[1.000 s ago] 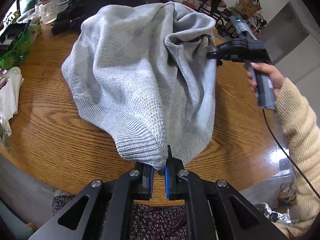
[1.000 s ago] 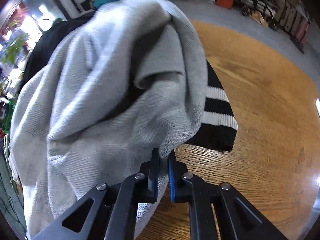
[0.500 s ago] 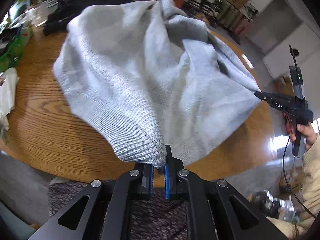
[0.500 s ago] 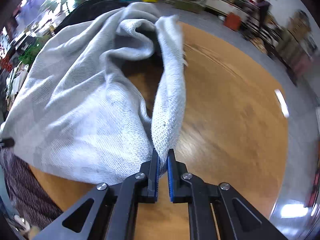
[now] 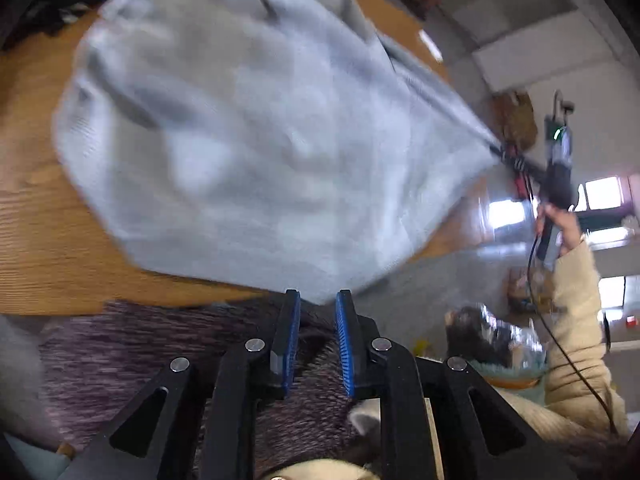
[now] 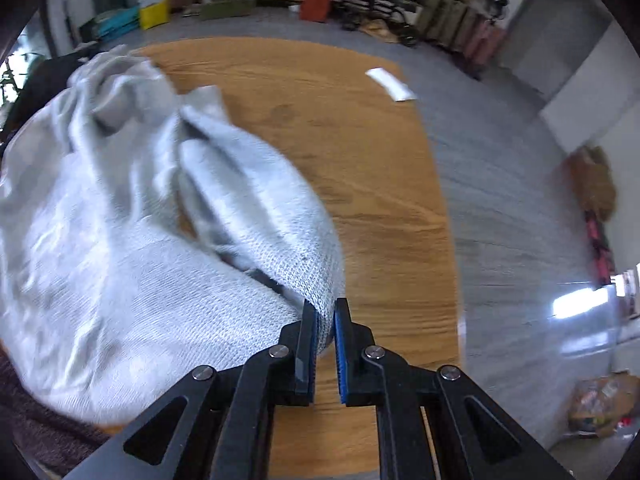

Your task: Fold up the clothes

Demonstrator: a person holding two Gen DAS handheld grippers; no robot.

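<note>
Left wrist view: left gripper (image 5: 316, 300) opening, grey sweater (image 5: 256, 136) edge just past the fingertips, not pinched. Right gripper (image 6: 325, 312) pinching a sweater corner above the wooden table (image 6: 360, 168).

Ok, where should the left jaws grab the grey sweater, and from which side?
The near hem of the grey sweater, overhanging the table edge right at the left gripper, whose jaws are opening with that hem at their tips. Come in from the near side: the right gripper pinches the opposite corner, so the hem runs stretched between them.
</note>
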